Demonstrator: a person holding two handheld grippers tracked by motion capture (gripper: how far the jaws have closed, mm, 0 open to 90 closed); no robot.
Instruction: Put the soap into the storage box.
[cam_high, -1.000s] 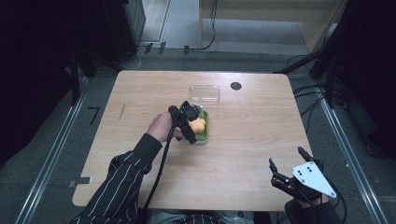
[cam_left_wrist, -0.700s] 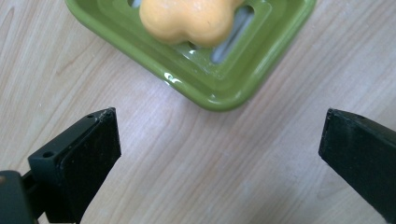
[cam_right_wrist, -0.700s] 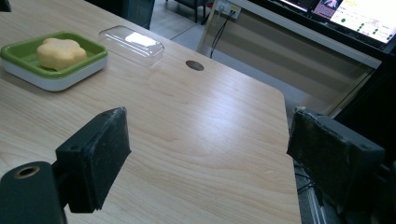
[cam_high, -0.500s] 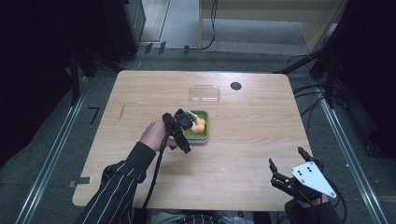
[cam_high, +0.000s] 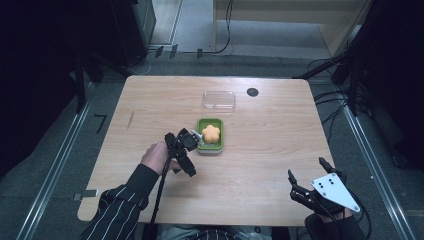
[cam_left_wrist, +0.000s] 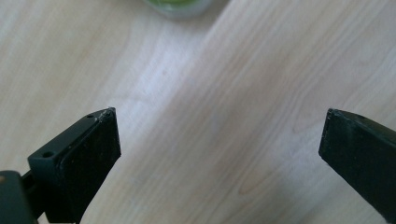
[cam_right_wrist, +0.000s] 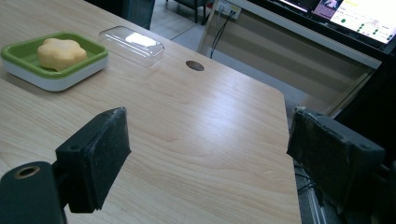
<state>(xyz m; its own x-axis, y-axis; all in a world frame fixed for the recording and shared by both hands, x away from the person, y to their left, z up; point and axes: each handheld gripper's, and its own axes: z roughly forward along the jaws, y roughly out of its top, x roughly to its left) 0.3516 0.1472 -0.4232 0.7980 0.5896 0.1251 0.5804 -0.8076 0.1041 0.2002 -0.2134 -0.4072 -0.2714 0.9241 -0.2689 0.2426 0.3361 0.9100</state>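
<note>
Both grippers are held with jaws parted and empty over the light wooden desk (cam_high: 260, 165).

The left gripper (cam_high: 192, 140) is seen just beside the left rim of the green rectangular plastic dish (cam_high: 218, 143), mid-desk, in which a yellow-orange flower-shaped soap (cam_high: 210, 133) lies. A clear plastic lid (cam_high: 219, 99) rests nearer the far edge. The right gripper (cam_high: 306, 177) is held at the near right corner.

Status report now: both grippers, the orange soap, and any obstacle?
Left gripper open, empty, beside the green dish. Right gripper open, idle at table edge. Orange soap lies in the dish. Clear lid apart, behind; nothing blocking.
</note>
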